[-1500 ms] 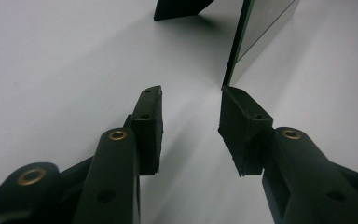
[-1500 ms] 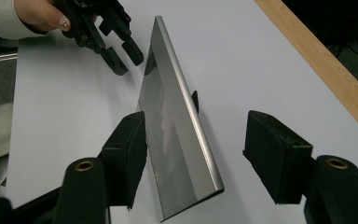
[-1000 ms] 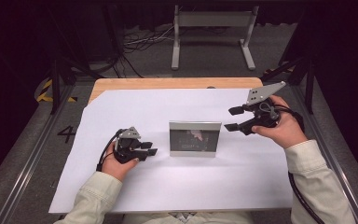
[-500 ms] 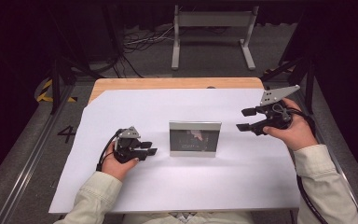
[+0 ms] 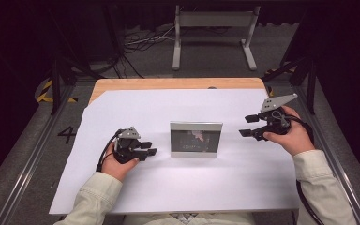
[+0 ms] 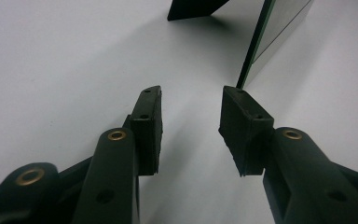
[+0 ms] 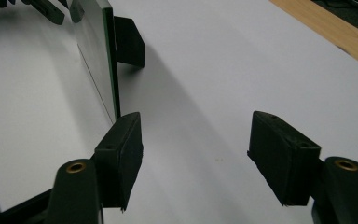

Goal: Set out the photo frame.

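Your surface point(image 5: 122, 197) is covered by a white sheet, with a strip of bare wood at the far edge. Beyond it, on the floor, stands a grey metal stand point(image 5: 213, 33) with loose cables beside it.

A picture frame point(image 5: 196, 139) stands upright near the middle of the sheet, propped on a dark back leg point(image 7: 129, 41), glass side toward you. Nothing lies between it and either hand.

Your left tongs point(image 5: 149, 148) rest low on the sheet just left of the frame, jaws moderately parted, empty. Your right tongs point(image 5: 248, 126) hover to the frame's right, jaws wide apart, empty; the frame's edge point(image 7: 113, 70) shows just past one jaw.
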Available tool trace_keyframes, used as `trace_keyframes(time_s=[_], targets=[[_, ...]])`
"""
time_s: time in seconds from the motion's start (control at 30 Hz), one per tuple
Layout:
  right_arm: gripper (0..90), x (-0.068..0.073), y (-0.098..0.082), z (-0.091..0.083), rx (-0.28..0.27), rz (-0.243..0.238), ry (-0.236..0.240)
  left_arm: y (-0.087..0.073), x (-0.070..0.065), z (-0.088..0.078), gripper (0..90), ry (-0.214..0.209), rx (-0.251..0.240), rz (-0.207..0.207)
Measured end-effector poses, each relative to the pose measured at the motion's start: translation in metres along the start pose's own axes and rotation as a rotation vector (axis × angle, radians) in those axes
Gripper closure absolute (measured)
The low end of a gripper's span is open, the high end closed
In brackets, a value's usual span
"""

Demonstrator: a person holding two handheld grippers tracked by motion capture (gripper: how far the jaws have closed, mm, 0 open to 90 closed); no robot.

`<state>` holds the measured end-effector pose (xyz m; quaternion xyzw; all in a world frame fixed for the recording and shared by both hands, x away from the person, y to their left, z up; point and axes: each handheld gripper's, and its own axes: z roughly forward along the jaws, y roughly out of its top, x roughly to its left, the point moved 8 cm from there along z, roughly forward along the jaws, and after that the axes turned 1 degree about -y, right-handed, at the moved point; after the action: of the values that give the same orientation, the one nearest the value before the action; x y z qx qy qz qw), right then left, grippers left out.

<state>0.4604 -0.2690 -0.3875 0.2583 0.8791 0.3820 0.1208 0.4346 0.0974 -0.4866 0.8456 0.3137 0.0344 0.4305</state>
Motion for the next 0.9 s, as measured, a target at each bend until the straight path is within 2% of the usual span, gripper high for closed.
trace_keyframes(time_s=[0.23, 0.47, 0.73, 0.9], targets=[[34.6, 0.0, -0.017, 0.008, -0.017, 0.035, 0.004, 0.0, 0.0, 0.0, 58.9, 0.003, -0.003, 0.003], [33.7, 0.006, -0.034, 0.016, -0.024, 0.061, 0.016, 0.0, 0.0, 0.0, 58.5, 0.003, -0.004, 0.005], [33.5, 0.01, -0.045, 0.024, -0.001, 0.085, 0.024, 0.001, 0.0, -0.001, 57.8, 0.004, -0.008, 0.002], [36.6, 0.011, -0.052, 0.027, 0.013, 0.11, 0.027, 0.001, 0.0, -0.001, 57.4, 0.002, -0.007, 0.001]])
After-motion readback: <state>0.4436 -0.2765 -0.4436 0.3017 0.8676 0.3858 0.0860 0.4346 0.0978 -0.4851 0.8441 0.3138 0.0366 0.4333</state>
